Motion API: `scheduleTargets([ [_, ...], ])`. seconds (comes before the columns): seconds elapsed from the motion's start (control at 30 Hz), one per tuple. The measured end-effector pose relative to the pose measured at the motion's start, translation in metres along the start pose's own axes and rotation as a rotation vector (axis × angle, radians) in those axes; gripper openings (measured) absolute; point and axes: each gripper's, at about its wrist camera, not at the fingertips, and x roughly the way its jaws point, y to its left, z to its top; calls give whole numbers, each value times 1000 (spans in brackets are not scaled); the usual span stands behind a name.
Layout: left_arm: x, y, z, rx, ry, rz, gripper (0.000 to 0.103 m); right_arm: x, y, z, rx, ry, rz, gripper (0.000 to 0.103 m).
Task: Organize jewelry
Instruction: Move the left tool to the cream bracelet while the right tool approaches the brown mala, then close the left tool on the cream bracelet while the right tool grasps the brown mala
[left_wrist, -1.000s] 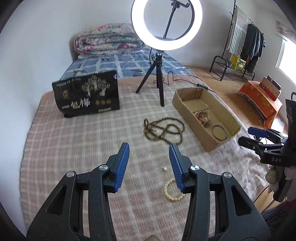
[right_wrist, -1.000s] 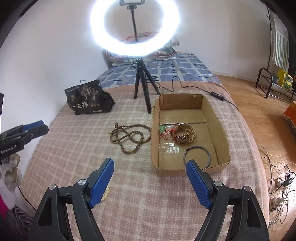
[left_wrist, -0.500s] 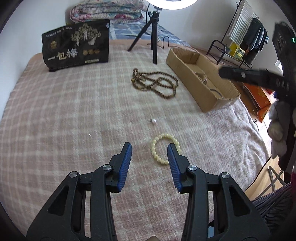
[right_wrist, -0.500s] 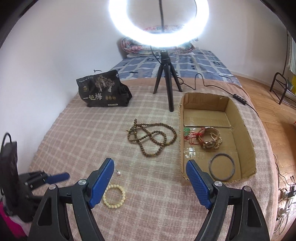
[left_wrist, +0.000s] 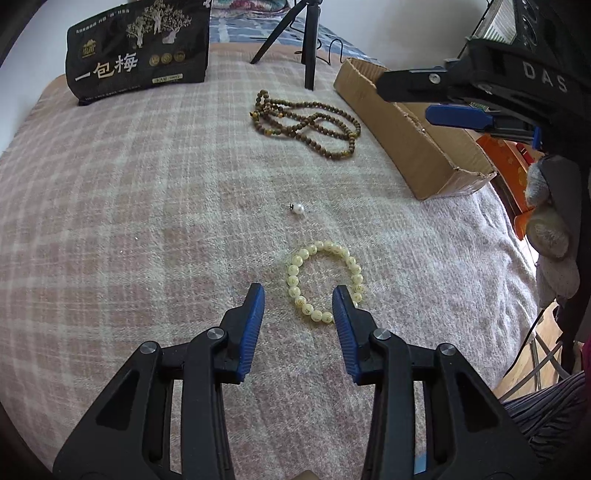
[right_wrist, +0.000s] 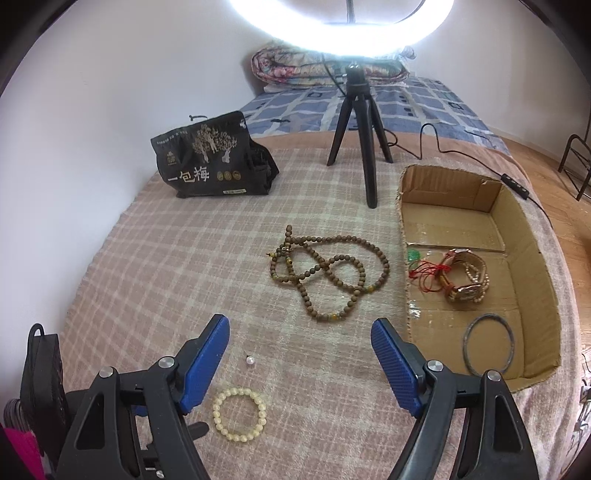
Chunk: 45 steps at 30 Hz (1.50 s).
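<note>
Blanket (left_wrist: 155, 206): matt, fuzzy checked cloth. Bracelet (left_wrist: 325, 280) at left gripper (left_wrist: 298, 295) tips: glossy pale beads. Box (right_wrist: 532, 280) beyond right gripper (right_wrist: 300, 334): rough brown cardboard.

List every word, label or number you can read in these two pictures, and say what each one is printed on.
"一包梅": large white characters on the black bag, readable in both views.
"DAS": white letters on the body of the right hand-held gripper, seen from the left wrist view.
Small print along the bag's top edge and on its white label at the bottom: too small to read.
Gold markings on the pale bracelet beads: too small to read.
</note>
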Motion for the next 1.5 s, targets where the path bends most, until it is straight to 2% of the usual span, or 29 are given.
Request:
scheduleTargets([
  [0.37,21,8,-2,-53,22,-23,31,55,13,28,31,66,47,77],
  [0.6,30,7,-2,-46,12,-20,31,98,26,45,-12,122,18,75],
  [0.73,32,8,-1,-47,3,-27,30,121,23,54,3,150,-6,71],
  [0.97,35,5,-1,-34,-5,-21,28,148,23,61,-15,193,-56,65],
  [1.23,34,0,-4,-27,-9,-14,26,163,28,65,-55,219,-98,63],
  [1.33,35,-3,-6,-16,-4,-12,25,169,30,68,-74,227,-111,55],
  [1.4,34,-4,-6,-12,-2,-12,23,170,31,69,-81,229,-105,39],
  [1.5,33,-5,-6,-11,-3,-10,19,171,28,71,-77,226,-82,26],
])
